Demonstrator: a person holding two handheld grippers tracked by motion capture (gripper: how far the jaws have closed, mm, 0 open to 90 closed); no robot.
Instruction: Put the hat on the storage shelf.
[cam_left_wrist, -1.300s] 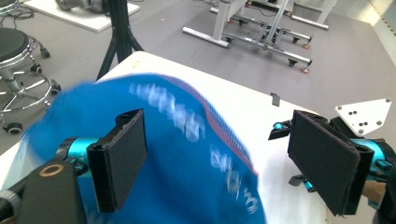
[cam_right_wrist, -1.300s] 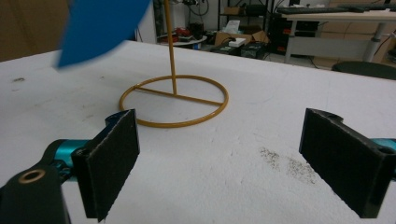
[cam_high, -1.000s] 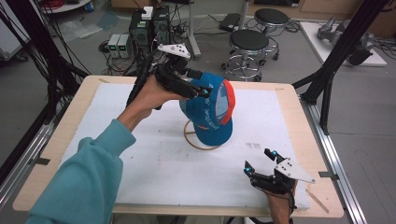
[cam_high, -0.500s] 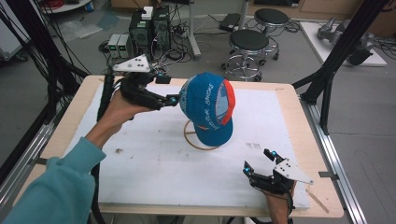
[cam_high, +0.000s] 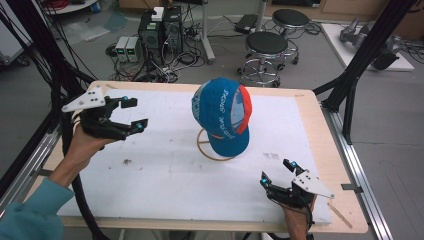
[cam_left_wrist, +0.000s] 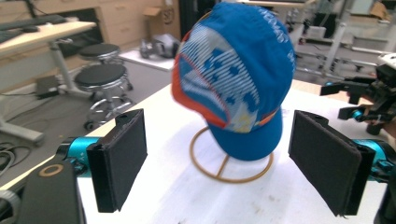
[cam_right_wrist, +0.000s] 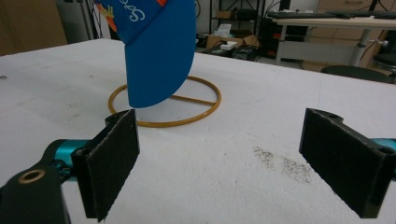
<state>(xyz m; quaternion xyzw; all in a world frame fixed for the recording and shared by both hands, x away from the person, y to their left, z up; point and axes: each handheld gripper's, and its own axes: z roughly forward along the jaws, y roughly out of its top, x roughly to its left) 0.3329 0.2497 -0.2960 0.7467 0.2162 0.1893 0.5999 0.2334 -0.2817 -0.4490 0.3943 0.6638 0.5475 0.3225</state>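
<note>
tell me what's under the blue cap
A yellow ring base with a crossbar lies on the white table cover below the blue cap. The upright that carries the cap is hidden by it.

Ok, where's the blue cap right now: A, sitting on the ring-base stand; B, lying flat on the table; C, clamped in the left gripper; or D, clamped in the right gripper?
A: the blue cap sits on the ring-base stand, with the left gripper and right gripper both open and apart from it.
</note>
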